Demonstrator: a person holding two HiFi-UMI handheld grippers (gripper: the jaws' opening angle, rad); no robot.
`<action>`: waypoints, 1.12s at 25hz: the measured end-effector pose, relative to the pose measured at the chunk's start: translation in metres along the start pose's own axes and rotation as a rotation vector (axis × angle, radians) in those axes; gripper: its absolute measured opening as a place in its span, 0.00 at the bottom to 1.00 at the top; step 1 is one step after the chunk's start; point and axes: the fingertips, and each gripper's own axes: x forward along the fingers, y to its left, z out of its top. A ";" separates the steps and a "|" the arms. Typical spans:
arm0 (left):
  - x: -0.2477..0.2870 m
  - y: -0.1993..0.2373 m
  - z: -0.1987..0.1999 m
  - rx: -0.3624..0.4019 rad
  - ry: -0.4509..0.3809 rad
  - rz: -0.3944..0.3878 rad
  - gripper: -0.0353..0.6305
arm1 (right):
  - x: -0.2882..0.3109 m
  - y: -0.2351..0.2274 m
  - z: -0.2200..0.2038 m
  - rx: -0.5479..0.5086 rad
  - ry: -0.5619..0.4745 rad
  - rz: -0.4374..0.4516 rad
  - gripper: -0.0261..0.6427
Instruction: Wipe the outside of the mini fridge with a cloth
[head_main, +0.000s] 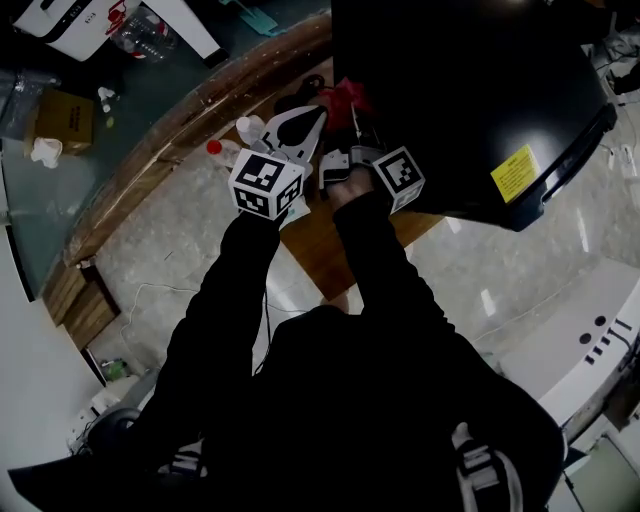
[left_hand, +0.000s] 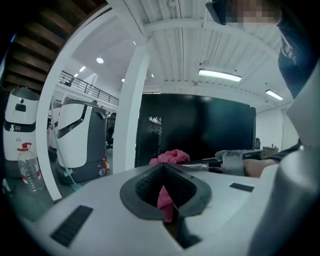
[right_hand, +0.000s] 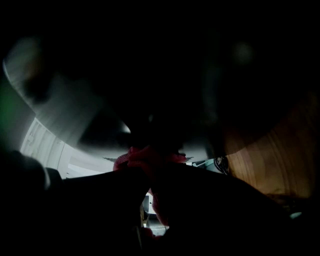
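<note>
One pink cloth (left_hand: 164, 195) inside left claw (left_hand: 167, 209)

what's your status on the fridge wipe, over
Left tool shut on pink cloth; right tool shut on it too. Cloth bunched at the black mini fridge edge. Nothing seen in the way.

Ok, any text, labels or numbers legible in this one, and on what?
No text reads clearly.
Yellow label on the mini fridge: print too small.
White print on the fridge's dark front, left gripper view: blurred.
Dark marking on the white machine, head view's top left: too small.
</note>
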 end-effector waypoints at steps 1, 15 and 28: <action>0.004 0.003 -0.010 -0.008 0.015 0.003 0.06 | 0.002 -0.008 0.001 0.000 0.001 -0.006 0.19; 0.043 0.032 -0.128 -0.080 0.215 0.037 0.06 | 0.002 -0.132 0.004 0.028 0.012 -0.198 0.19; 0.044 0.037 -0.162 -0.077 0.273 0.046 0.06 | -0.009 -0.233 0.012 0.013 0.012 -0.332 0.19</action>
